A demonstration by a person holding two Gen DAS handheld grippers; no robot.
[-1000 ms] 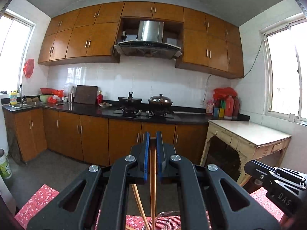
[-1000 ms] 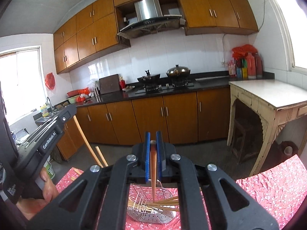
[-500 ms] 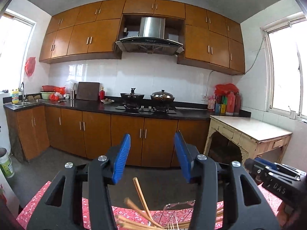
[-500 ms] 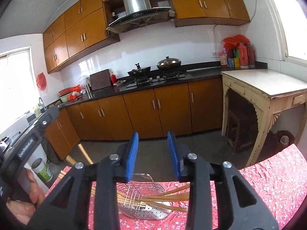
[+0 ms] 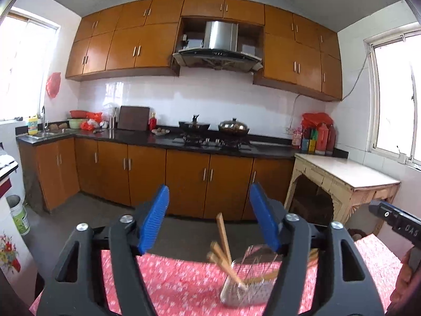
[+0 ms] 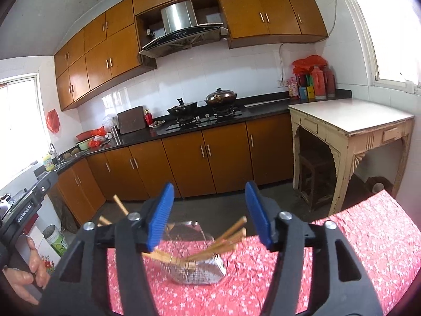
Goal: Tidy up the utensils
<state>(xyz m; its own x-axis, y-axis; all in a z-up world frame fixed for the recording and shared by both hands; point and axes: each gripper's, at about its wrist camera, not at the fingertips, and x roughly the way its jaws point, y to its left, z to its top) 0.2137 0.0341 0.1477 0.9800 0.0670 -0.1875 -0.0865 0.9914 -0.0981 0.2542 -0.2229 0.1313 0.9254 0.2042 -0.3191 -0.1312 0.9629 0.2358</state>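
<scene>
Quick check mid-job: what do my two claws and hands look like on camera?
Both the left claw and right claw have matte black linkage arms with silver pivot bolts and ribbed blue finger pads. The left housing reads GenRobot.AI. Bare hand, no sleeve visible.

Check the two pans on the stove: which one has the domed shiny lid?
The right-hand pan, nearer the cream table. The left one is dark, with a black knob instead.
</scene>
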